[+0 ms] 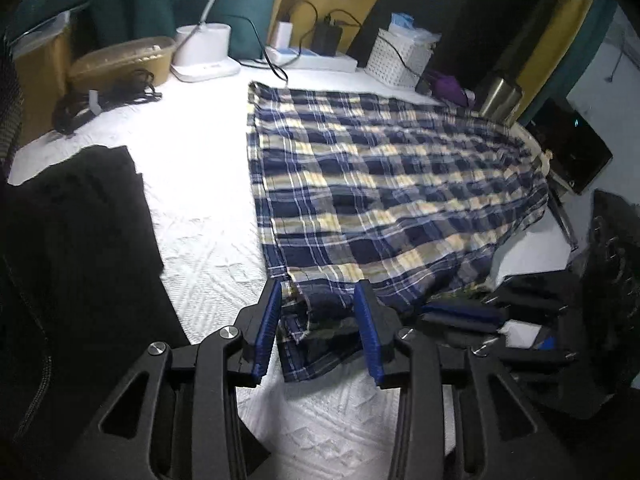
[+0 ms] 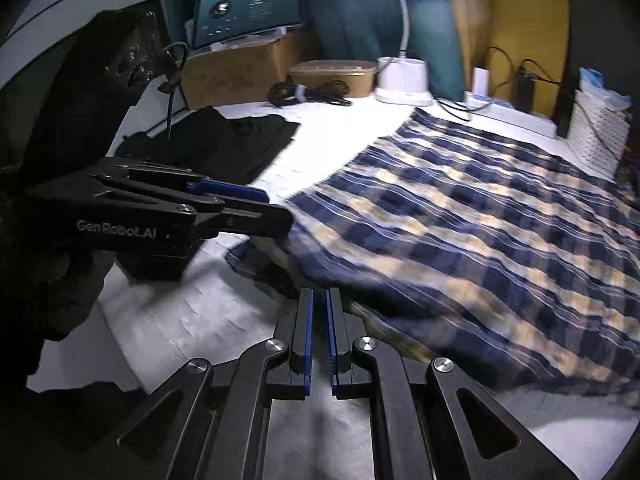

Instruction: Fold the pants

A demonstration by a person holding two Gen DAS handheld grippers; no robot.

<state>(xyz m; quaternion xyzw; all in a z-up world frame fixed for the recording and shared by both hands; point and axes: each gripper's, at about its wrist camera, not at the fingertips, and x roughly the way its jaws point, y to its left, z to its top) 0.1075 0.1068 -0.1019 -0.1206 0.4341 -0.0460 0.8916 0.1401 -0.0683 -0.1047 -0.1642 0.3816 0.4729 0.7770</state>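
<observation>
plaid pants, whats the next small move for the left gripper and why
Probably close the left gripper on the near hem of the plaid pants. Its jaws stand open with the rumpled hem corner lying between them, not yet pinched, while the right gripper is nearly shut at the same near edge beside it. The pants lie flat on the white cover, so both grips look needed before lifting.

White lettering "GenRobot.AI" runs along the black body of the left gripper (image 2: 256, 210); the teal box (image 2: 248, 10) behind carries print, probably labels, too blurred to read.
</observation>
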